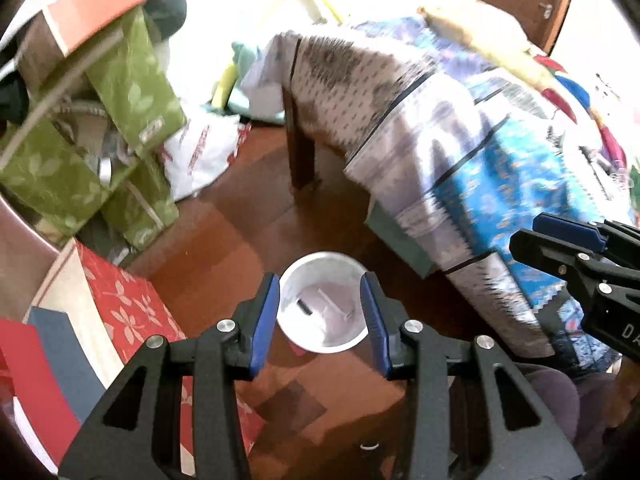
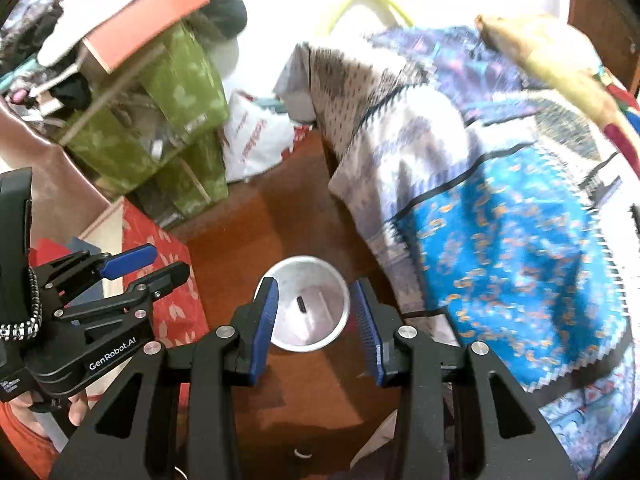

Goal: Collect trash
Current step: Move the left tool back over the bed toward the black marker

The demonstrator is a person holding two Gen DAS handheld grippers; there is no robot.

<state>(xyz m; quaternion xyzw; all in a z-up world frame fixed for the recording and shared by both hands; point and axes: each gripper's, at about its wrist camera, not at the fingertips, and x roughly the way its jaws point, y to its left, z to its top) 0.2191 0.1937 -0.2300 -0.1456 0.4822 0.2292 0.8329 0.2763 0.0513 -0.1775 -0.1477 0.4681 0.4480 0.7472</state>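
Both tongs, left [image 1: 324,316] and right [image 2: 314,316], hang open and empty above the bin [image 1: 323,307] on the floor [image 1: 248,248]; a careless descent could tip it, spilling the scraps

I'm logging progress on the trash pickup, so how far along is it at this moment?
Done: the white bin on the wooden floor already holds a small dark piece and some pale scraps. In hand: nothing; the left gripper and right gripper are both open and empty above the bin. Left: a small white ring lies on the floor near the camera.
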